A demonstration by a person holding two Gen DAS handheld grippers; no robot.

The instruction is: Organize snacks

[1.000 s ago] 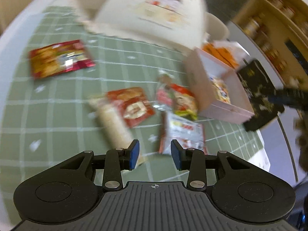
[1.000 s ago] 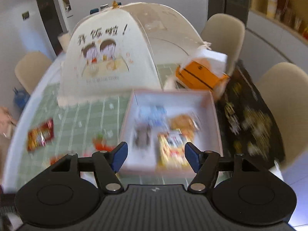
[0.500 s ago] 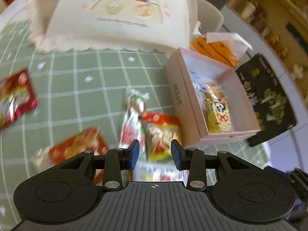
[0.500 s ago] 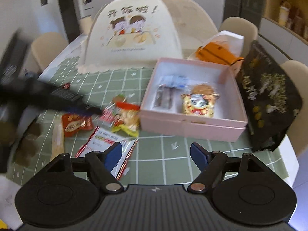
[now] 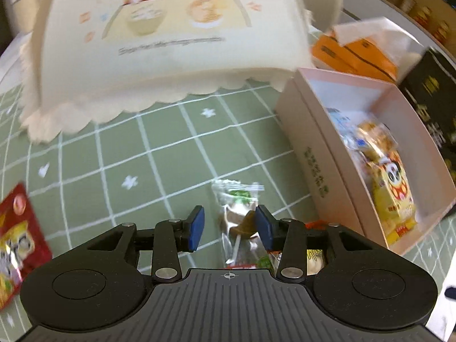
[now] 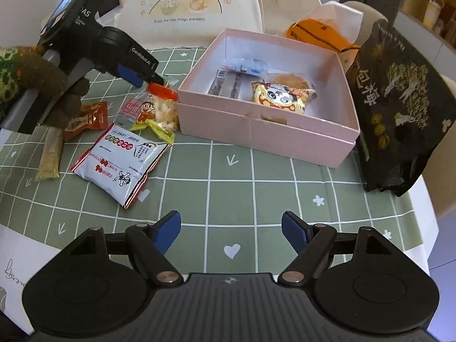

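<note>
A pink box (image 6: 265, 131) holds a yellow panda snack pack (image 6: 280, 98) and a few other packets; it also shows in the left wrist view (image 5: 322, 154). Loose snacks lie left of it on the green checked cloth: a clear lollipop bag (image 5: 238, 213), a yellow and red snack bag (image 6: 159, 108), a white packet (image 6: 122, 159), a red-brown pouch (image 6: 89, 118), a tan stick pack (image 6: 51, 154). My left gripper (image 5: 229, 228) is open, low over the lollipop bag, its jaws on either side of it. My right gripper (image 6: 230, 229) is open and empty near the table's front edge.
A cream mesh food cover (image 5: 171, 37) stands at the back. An orange tissue box (image 6: 319, 34) sits behind the pink box, a black bag (image 6: 399, 105) to its right. A red packet (image 5: 17, 239) lies far left. Chairs surround the table.
My left gripper has swung toward the pink box and come down around the lollipop bag. My right gripper has pulled back from over the box to the front edge.
</note>
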